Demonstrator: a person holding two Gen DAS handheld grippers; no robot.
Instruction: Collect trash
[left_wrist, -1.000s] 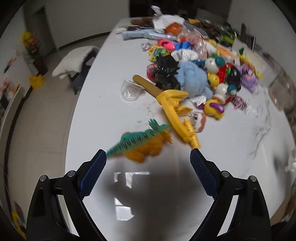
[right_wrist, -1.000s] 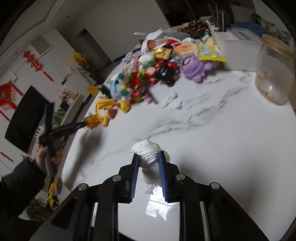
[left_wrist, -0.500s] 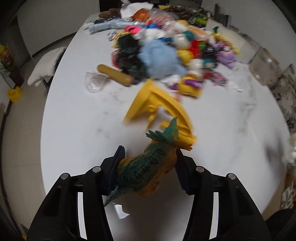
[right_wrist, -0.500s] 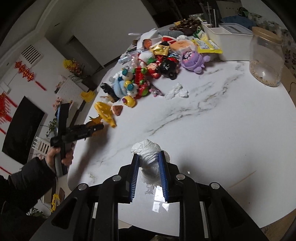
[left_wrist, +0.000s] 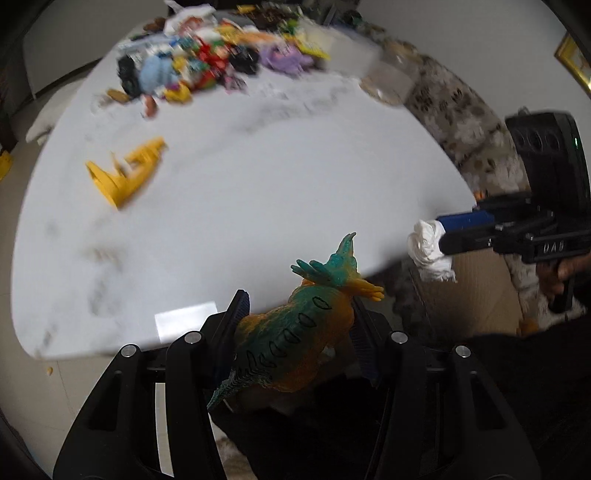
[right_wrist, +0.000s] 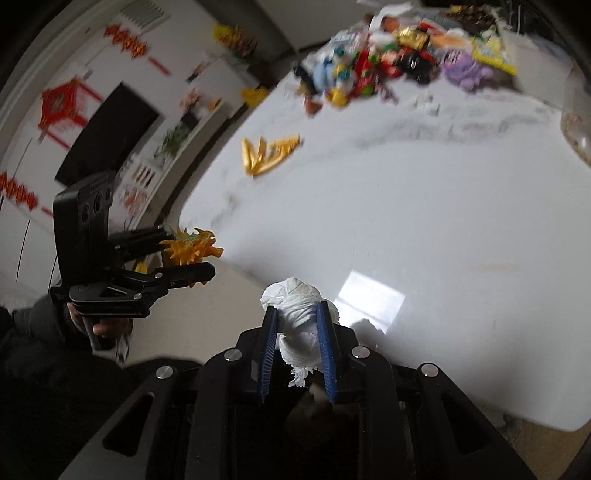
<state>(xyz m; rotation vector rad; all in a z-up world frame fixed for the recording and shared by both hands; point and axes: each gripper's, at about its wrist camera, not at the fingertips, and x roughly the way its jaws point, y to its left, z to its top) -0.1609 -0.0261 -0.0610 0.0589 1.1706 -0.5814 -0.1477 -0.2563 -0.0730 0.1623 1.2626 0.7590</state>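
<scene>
Right, both grippers are loaded and sit at the near rim of the white table (left_wrist: 229, 206). The left gripper (left_wrist: 295, 328) has its jaws clamped on one toy dinosaur (left_wrist: 295, 339), body lengthwise between the pads, head poking out past the fingertips and tail trailing back toward the handle. Those jaws have just been closing, and now the toy fills the gap. The right gripper (right_wrist: 297, 332) is pinched tight on one crumpled white tissue (right_wrist: 295, 310), the wad bulging out above the blue pads (right_wrist: 269, 339).

Seen from the left wrist, a brown cardboard box (left_wrist: 476, 295) lies below and to the right, off the table edge, directly under the tissue; the right hand is nearer it. Likely the drop spot, though its inside is mostly hidden.

Count: one dinosaur, one held tissue, one yellow toy (left_wrist: 123, 173) lying alone on the table, one blurred toy pile (left_wrist: 207, 62) at the far end, too smeared to count.
</scene>
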